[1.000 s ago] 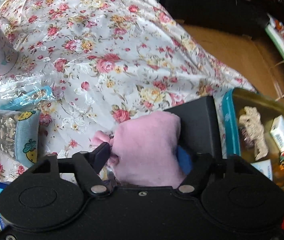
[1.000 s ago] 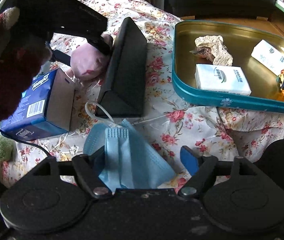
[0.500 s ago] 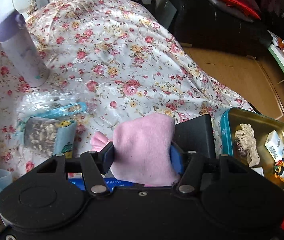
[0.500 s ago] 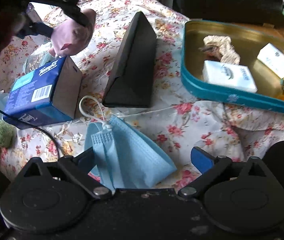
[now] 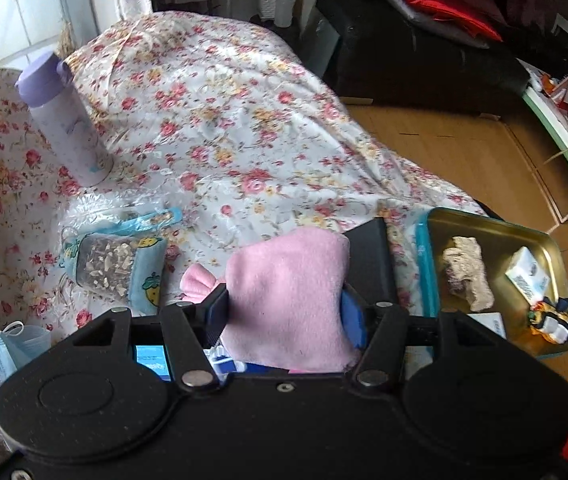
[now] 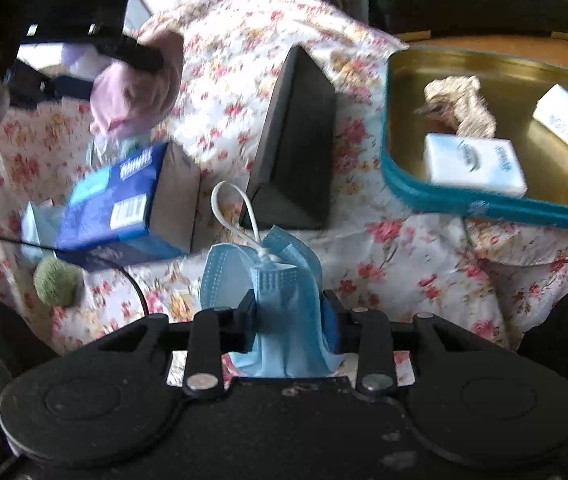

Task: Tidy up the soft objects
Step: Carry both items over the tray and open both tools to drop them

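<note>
My left gripper (image 5: 284, 312) is shut on a pink plush pouch (image 5: 288, 296) and holds it above the floral cloth; the right wrist view shows the same pouch (image 6: 136, 88) hanging high at the upper left. My right gripper (image 6: 290, 312) is shut on a crumpled blue face mask (image 6: 280, 292) whose white ear loop (image 6: 232, 208) sticks up. A teal-rimmed gold tray (image 6: 484, 208) at the right holds a beige knitted piece (image 6: 460, 104), white tissue packs (image 6: 472, 164) and a small colourful toy (image 5: 550, 320).
A black wedge-shaped case (image 6: 296, 152) and a blue tissue box (image 6: 124, 204) lie on the cloth, with a green pom-pom (image 6: 56, 282) near the box. A lilac flask (image 5: 64, 128), a strawberry-print pouch (image 5: 120, 268) and another mask (image 5: 8, 348) sit at the left.
My right gripper opened wider, then shut on the blue mask, bunching it up. My left gripper rose with the pink pouch, away from the black case.
</note>
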`<control>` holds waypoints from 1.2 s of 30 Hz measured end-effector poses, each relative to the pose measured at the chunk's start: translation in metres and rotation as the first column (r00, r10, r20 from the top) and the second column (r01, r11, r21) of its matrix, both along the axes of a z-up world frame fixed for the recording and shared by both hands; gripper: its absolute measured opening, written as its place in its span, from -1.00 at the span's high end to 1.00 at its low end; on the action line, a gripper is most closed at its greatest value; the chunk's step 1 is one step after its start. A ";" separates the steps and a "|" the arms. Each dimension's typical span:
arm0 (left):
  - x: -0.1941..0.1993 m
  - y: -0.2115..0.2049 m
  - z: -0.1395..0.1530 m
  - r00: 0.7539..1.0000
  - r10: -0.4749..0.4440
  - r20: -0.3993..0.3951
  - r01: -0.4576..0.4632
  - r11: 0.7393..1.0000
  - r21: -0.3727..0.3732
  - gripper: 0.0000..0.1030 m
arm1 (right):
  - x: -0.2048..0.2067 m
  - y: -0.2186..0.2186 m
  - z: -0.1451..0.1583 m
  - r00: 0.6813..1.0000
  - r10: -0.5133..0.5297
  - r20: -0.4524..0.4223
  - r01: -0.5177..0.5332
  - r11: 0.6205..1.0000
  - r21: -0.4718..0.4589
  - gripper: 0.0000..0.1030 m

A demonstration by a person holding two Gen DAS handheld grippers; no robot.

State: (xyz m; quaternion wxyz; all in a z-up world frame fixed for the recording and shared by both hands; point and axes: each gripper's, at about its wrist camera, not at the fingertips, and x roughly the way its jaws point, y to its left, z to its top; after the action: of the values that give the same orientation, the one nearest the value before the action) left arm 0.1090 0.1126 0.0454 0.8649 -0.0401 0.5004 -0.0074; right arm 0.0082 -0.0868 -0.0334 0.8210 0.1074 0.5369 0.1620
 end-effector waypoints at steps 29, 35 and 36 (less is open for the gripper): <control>0.044 -0.178 -0.001 0.964 -0.265 -0.007 0.264 0.964 -0.039 -0.38 | 0.066 -0.166 0.036 0.874 -0.433 0.221 0.467 0.874 -0.136 -0.28; 0.041 -0.180 -0.004 0.966 -0.258 -0.001 0.258 0.966 -0.017 -0.42 | 0.065 -0.172 0.031 0.866 -0.449 0.220 0.484 0.864 -0.141 -0.30; 0.040 -0.178 -0.005 0.968 -0.249 -0.005 0.249 0.968 -0.013 -0.42 | 0.064 -0.172 0.030 0.868 -0.447 0.218 0.481 0.865 -0.142 -0.30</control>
State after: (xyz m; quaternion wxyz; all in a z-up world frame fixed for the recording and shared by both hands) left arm 0.1494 -0.0658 0.0405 0.8552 0.0176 0.5042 -0.1192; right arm 0.0723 -0.2589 -0.0036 0.8868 0.1392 0.4326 -0.0843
